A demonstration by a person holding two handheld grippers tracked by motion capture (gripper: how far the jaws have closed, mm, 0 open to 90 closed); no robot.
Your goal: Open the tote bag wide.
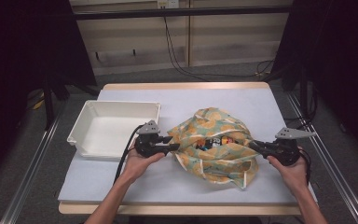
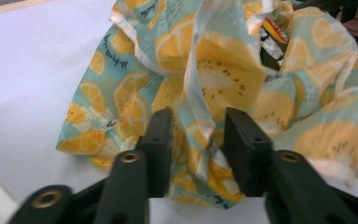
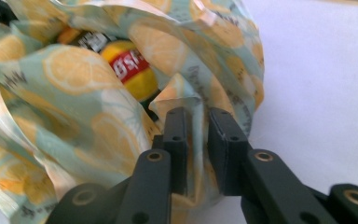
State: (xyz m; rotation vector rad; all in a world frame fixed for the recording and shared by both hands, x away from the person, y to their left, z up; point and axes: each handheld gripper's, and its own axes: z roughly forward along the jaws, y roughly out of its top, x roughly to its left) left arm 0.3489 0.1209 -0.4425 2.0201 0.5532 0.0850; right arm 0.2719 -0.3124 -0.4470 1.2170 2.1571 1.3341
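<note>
Left gripper [image 2: 196,135] fingers [image 2: 161,140] standing parted, lemon-print bag [image 1: 216,144] fabric bunching loosely between them — right gripper [image 3: 196,116] fingers [image 3: 223,140] parted narrowly around bag's edge, yellow packet [image 3: 133,70] showing beyond.

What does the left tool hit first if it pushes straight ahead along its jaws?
The lemon-print cloth bag. A fold of it already sits between the jaws of the left tool, so almost at once it would bunch up more fabric; the packet inside lies deeper, probably next.

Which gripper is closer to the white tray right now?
Left. The left gripper sits just beside the tray's near right corner, at the bag's left edge; the right gripper is across the bag, far from the tray.
</note>
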